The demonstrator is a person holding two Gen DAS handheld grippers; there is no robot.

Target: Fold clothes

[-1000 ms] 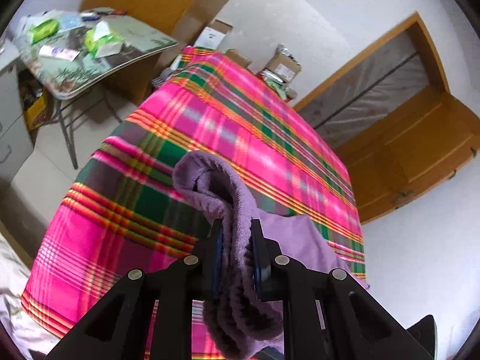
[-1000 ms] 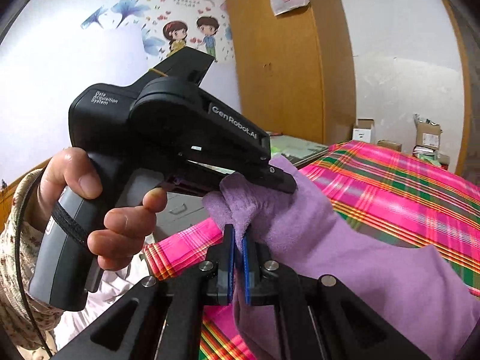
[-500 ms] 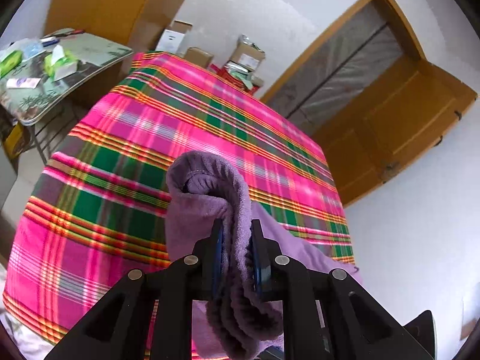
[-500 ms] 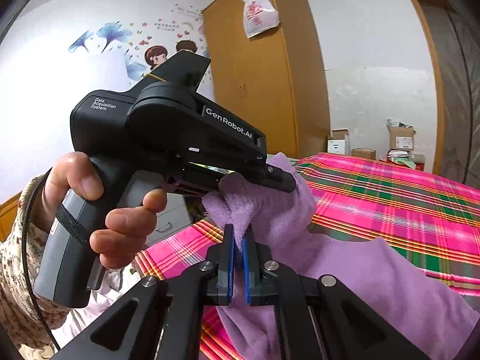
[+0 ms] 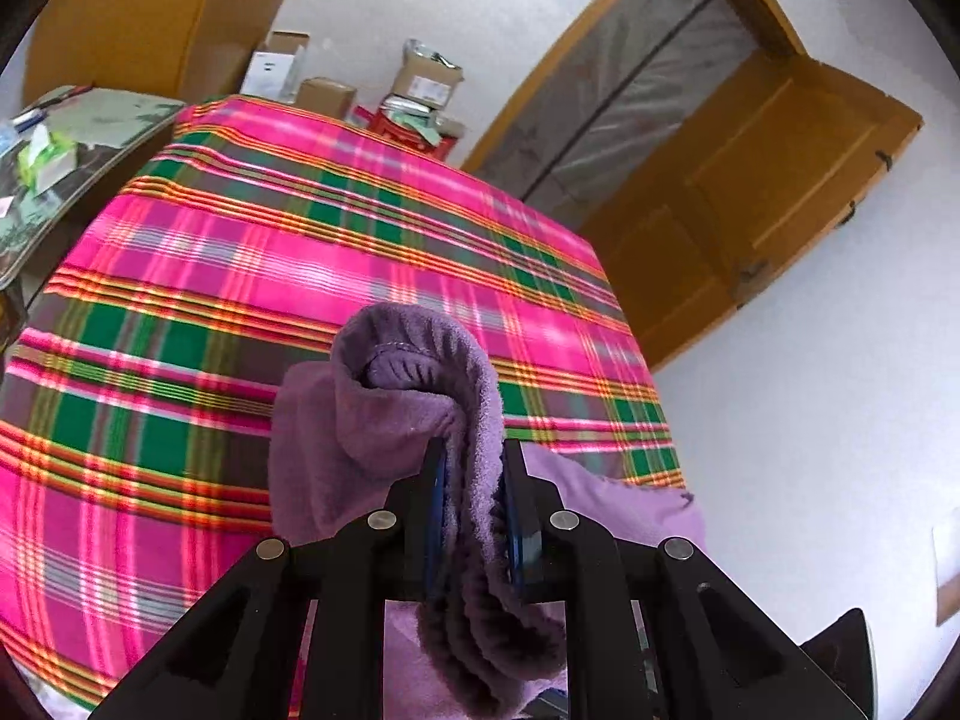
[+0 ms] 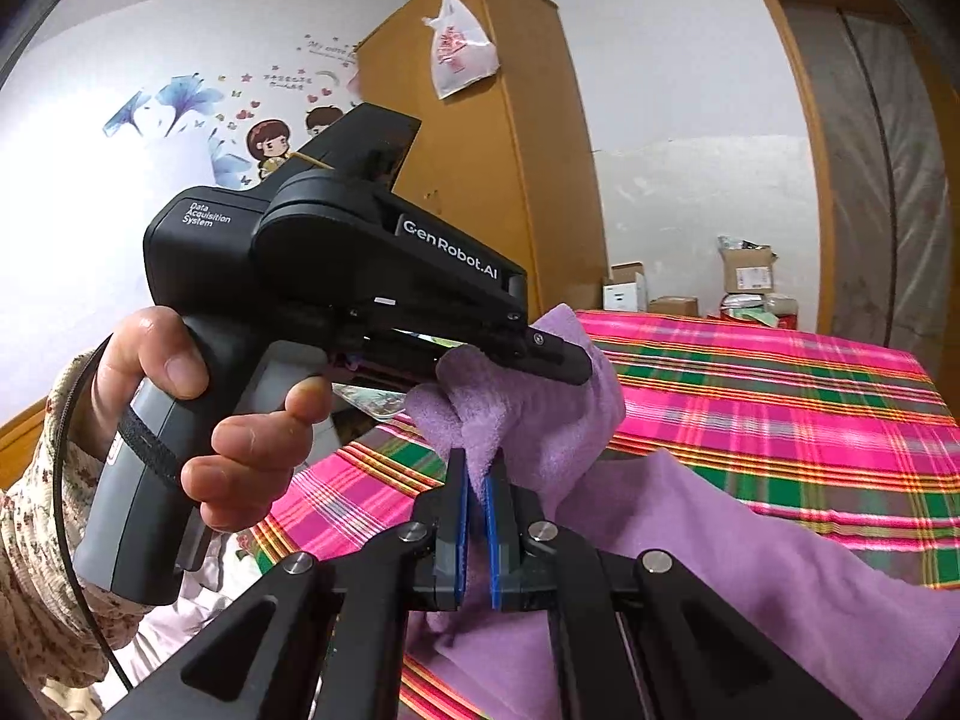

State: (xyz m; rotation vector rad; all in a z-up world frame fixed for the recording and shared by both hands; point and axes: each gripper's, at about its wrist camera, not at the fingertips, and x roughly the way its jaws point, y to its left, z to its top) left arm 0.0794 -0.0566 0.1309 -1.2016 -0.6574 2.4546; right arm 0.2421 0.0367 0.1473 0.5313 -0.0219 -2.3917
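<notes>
A purple fleece garment (image 5: pixel 414 414) is lifted above a bed with a pink and green plaid cover (image 5: pixel 240 276). My left gripper (image 5: pixel 471 456) is shut on a thick bunched fold of it, which bulges over the fingertips. My right gripper (image 6: pixel 475 468) is shut on another edge of the purple garment (image 6: pixel 750 546), whose rest drapes to the right over the plaid cover (image 6: pixel 780 384). In the right wrist view the left gripper (image 6: pixel 558 360) is held by a hand (image 6: pixel 240 456) just above and left of mine, its tip buried in the cloth.
A wooden wardrobe (image 6: pixel 480 180) with a plastic bag (image 6: pixel 459 48) stands behind the bed. Cardboard boxes (image 5: pixel 420 84) sit at the bed's far end. A small cluttered table (image 5: pixel 66 156) is left of the bed, and an open wooden door (image 5: pixel 750 192) is at the right.
Both grippers have travelled together with the garment along the bed and slightly upward. The door side of the room has come further into view. Both grips are unchanged.
</notes>
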